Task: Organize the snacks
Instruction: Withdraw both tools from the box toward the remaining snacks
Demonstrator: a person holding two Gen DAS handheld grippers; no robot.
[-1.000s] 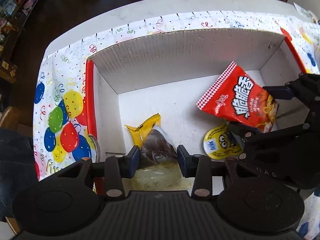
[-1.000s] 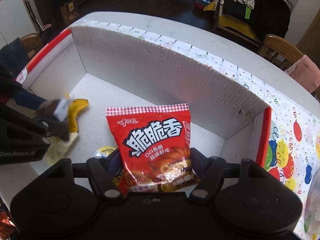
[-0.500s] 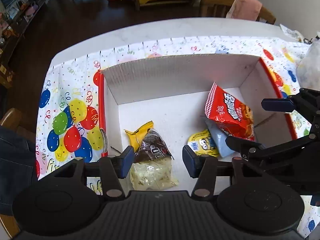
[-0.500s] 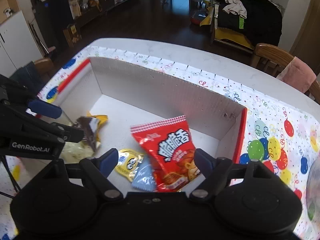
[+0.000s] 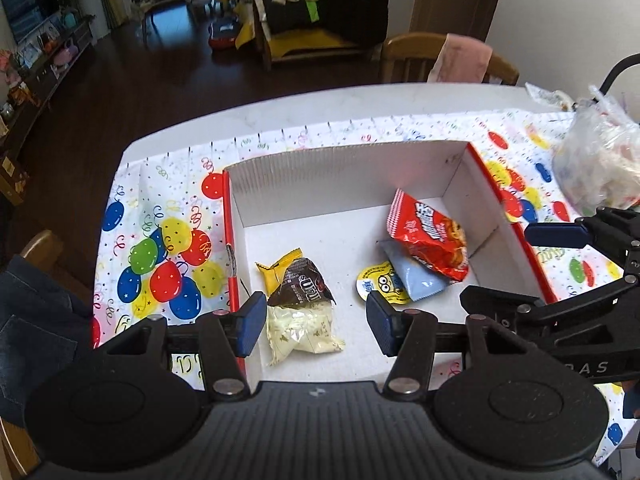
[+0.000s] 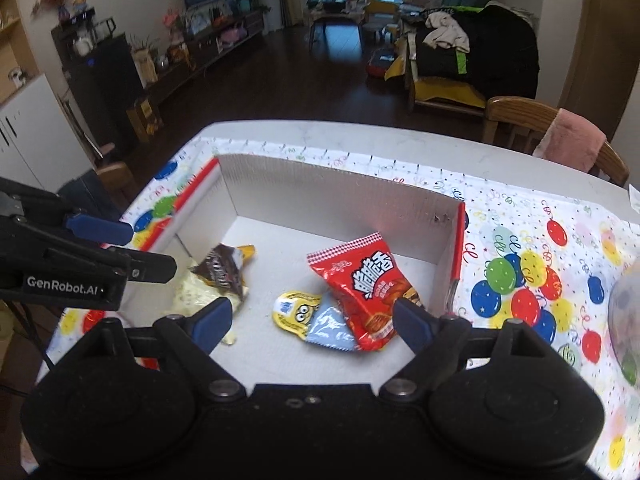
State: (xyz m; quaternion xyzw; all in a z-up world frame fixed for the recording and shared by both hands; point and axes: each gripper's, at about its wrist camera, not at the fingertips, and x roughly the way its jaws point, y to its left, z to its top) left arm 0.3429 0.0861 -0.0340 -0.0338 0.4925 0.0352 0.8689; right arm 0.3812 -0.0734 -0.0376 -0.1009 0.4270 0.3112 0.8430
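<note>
A white cardboard box (image 5: 344, 176) with red edges sits on the balloon tablecloth; it also shows in the right wrist view (image 6: 328, 196). Inside lie a red chip bag (image 5: 430, 236) (image 6: 368, 284), a yellow Minion cup (image 5: 380, 282) (image 6: 298, 312), a light blue packet (image 5: 416, 280) (image 6: 330, 330), a brown M&M's bag (image 5: 302, 282) (image 6: 220, 270), a yellow packet (image 5: 276, 268) and a pale clear packet (image 5: 300, 334). My left gripper (image 5: 316, 324) is open and empty above the box's near left. My right gripper (image 6: 312, 322) is open and empty above the near right.
A clear plastic bag of items (image 5: 596, 164) lies on the table at the right. A wooden chair (image 6: 548, 136) with a pink cloth stands behind the table. The balloon tablecloth (image 5: 160, 248) covers the table around the box.
My right gripper opened and let the red chip bag fall into the box. My left gripper opened off the M&M's bag. Both grippers rose up and back from the box.
</note>
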